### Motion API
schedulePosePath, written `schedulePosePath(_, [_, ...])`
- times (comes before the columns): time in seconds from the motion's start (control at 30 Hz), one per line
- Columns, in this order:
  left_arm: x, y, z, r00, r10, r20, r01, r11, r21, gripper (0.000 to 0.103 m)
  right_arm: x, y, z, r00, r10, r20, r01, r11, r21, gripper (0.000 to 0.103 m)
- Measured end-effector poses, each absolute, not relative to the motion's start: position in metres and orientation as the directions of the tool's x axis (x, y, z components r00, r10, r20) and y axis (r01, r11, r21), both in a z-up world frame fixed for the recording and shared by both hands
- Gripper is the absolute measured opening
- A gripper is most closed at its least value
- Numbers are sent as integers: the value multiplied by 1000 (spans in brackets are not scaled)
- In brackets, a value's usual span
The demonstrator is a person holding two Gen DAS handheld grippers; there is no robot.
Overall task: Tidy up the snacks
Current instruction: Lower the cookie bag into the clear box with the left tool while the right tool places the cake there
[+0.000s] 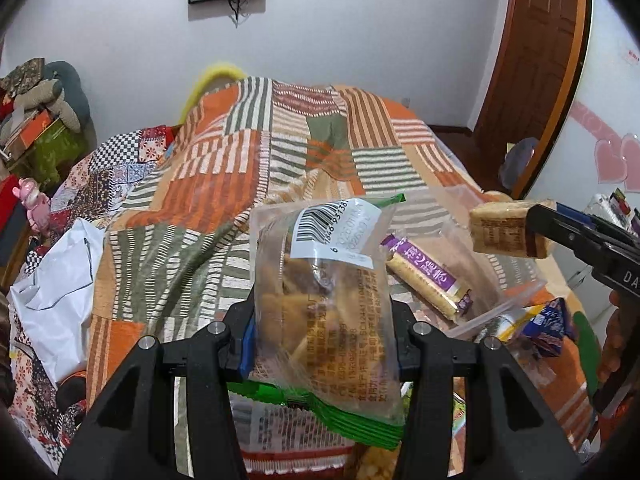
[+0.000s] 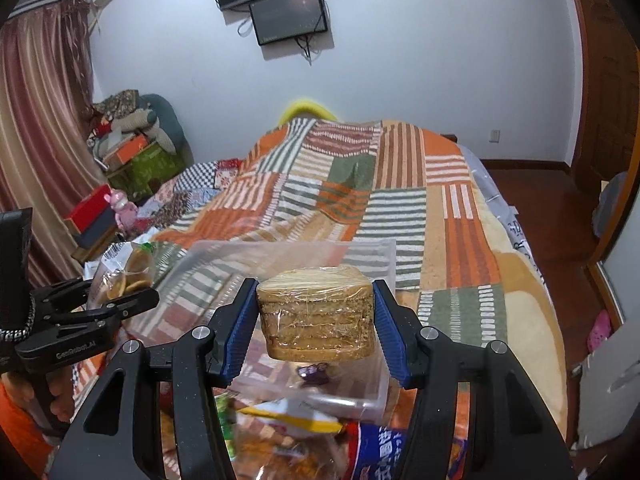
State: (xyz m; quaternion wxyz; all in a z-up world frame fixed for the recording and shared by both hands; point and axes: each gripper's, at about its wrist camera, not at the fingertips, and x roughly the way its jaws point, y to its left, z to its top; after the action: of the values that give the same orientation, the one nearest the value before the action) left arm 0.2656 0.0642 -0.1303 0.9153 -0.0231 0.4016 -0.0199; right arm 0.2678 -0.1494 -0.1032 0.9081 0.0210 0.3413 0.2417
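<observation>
snack bag (image 1: 324, 300) | clamped in left gripper (image 1: 320, 344) | biscuit stack (image 2: 316, 312) | clamped in right gripper (image 2: 316, 320)

Snack packets (image 2: 304, 436) below the right gripper: blurred, cut by bottom edge, print unreadable. Clear bag (image 1: 324, 292): label text too small; lower end behind gripper frame.

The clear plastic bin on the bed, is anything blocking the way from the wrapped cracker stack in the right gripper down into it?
Nothing visible blocks it. The cracker stack, clamped in the right gripper, hangs above the clear bin, whose top is open. Inside lies only a purple cracker packet, leaving room beside it.
</observation>
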Motion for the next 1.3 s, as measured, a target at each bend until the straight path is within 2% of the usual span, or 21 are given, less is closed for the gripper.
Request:
schedulePosePath(0.6, [294,56,-155,642,-25,-766,32,999,-6,48,291,-135,-132,577,438,-690,-455,873,175,53])
schedulePosePath(0.77, [295,55,-158,626,-42,-779,31,999,-29,59,288,-141,-127,571,443,-692,-457,871,181,55])
schedulePosePath(1.1, [274,57,-139,643,-60,-764,33,998,-50,60,268,-146,-112,582,453,-675,-471,865,174,61])
schedulePosePath(1.3, [242,60,-120,673,-47,-739,31,999,-35,70,245,-152,-98,596,471,-651,-484,857,176,66])
